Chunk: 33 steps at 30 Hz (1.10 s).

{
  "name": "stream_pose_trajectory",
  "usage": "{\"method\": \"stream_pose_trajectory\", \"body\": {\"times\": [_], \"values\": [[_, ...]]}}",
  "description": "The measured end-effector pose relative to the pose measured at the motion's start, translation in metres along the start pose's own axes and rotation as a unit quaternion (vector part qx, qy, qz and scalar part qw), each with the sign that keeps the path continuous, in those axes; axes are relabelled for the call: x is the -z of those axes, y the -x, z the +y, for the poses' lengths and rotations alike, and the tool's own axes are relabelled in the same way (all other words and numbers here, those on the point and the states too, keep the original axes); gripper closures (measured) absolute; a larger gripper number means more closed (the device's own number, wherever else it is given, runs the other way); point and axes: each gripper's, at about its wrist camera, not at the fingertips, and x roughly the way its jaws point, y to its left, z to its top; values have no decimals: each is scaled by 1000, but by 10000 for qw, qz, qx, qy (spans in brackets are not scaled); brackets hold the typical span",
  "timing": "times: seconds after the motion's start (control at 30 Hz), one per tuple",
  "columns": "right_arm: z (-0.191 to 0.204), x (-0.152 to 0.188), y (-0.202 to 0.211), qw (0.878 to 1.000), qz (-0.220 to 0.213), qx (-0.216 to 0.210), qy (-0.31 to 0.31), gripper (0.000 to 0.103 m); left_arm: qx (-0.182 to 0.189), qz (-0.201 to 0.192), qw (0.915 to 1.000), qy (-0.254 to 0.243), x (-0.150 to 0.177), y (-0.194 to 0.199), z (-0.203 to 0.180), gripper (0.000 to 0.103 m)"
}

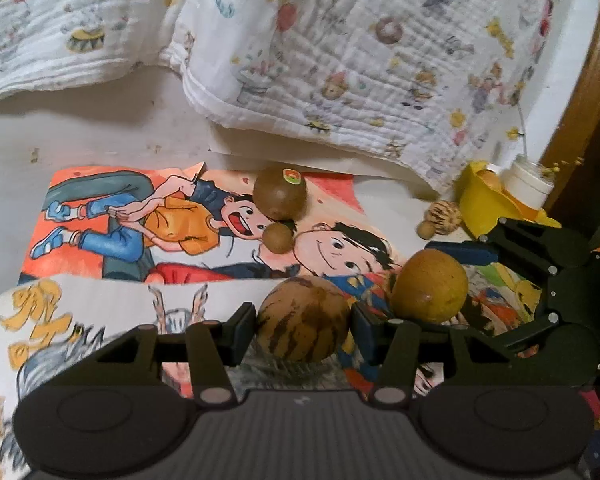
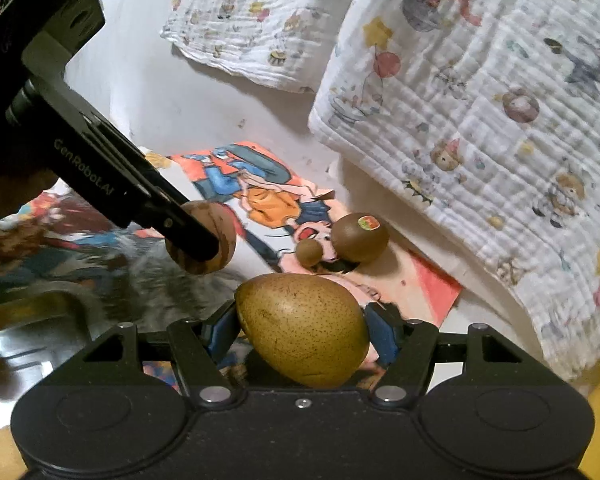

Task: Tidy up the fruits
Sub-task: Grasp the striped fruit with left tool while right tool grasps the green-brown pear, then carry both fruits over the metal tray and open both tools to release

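Here I pinch a melon in my left gripper and a pear crosswise in my right gripper, kiwi ahead.

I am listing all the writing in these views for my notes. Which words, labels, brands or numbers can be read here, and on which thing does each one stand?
"GenRobot.AI": white letters on the black body of the left gripper, seen in the right wrist view.
Sticker on the kiwi: red and green, print too small to read.
Large yellow characters on the cartoon poster: stylised and cut off, not readable.
No numbers can be read.
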Motion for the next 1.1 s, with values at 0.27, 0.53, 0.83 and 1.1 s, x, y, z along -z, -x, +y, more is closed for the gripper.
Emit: {"method": "stream_pose_trajectory", "body": {"times": [0.27,0.53,0.83,1.1], "values": [[31,14,35,10000,92,21,-31,34,169,-76,9998,-45,28,34,-16,47],[53,27,49,9998,216,21,-52,34,206,106,9997,-101,58,43,-25,47],[58,32,62,9990,276,-126,-326,34,182,232,9993,-235,78,51,-35,47],[62,32,72,9964,455,-295,-644,34,123,410,9983,-391,87,53,-42,47]]}}
